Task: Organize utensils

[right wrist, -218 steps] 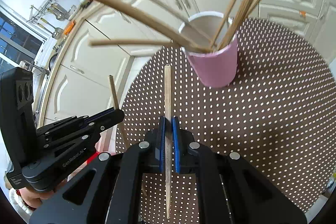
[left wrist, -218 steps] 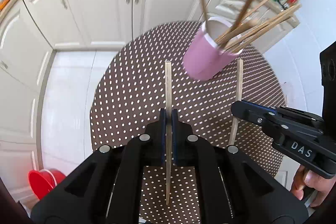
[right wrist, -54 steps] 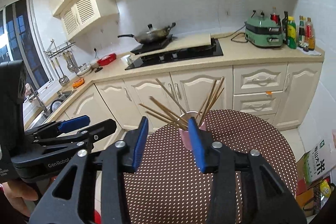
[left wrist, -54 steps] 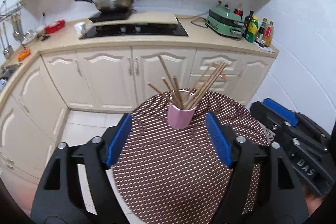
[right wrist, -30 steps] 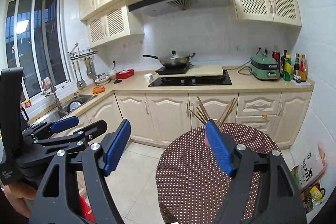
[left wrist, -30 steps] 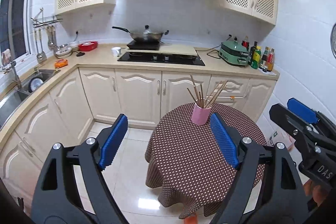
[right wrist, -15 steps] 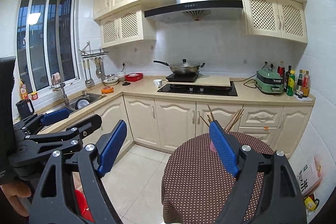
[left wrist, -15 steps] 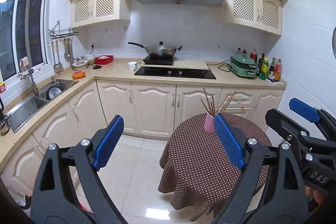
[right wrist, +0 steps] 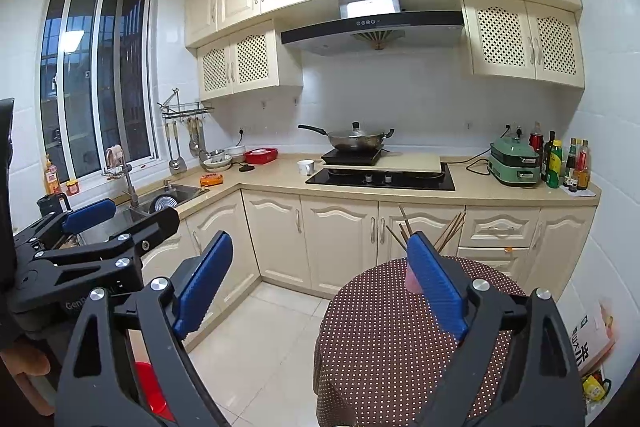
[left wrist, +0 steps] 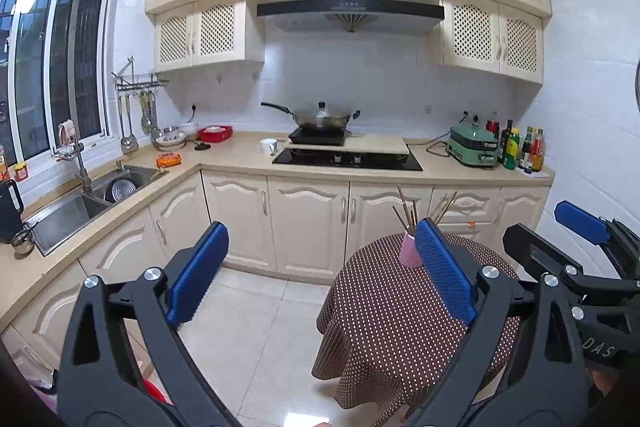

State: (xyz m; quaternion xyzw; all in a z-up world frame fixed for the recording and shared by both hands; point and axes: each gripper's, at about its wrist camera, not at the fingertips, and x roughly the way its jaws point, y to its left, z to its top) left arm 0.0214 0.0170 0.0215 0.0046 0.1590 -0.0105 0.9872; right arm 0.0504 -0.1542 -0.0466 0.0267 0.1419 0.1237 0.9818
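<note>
A pink cup [left wrist: 407, 254] full of wooden chopsticks [left wrist: 409, 213] stands on the far part of a round table [left wrist: 400, 319] with a brown dotted cloth. My left gripper [left wrist: 320, 231] is well back from the table, its jaws opening wide with nothing between them. My right gripper [right wrist: 320, 239] is also far back, its jaws opening and empty; its right finger covers most of the pink cup [right wrist: 409, 277], with the chopsticks [right wrist: 452, 229] showing above. Each gripper shows in the other's view: the right gripper [left wrist: 544, 227] and the left gripper [right wrist: 128, 215].
Cream kitchen cabinets [left wrist: 312, 227] run behind the table, with a sink [left wrist: 80, 203] at the left, a wok [left wrist: 320, 117] on the hob, and a green appliance [left wrist: 474, 145] and bottles at the right. A white tiled floor [left wrist: 256, 339] lies left of the table. A red bucket [right wrist: 148, 383] sits low left.
Both cameras have drawn back and risen, so the table and cup look smaller and farther. Both pairs of jaws stand wider apart than a second ago.
</note>
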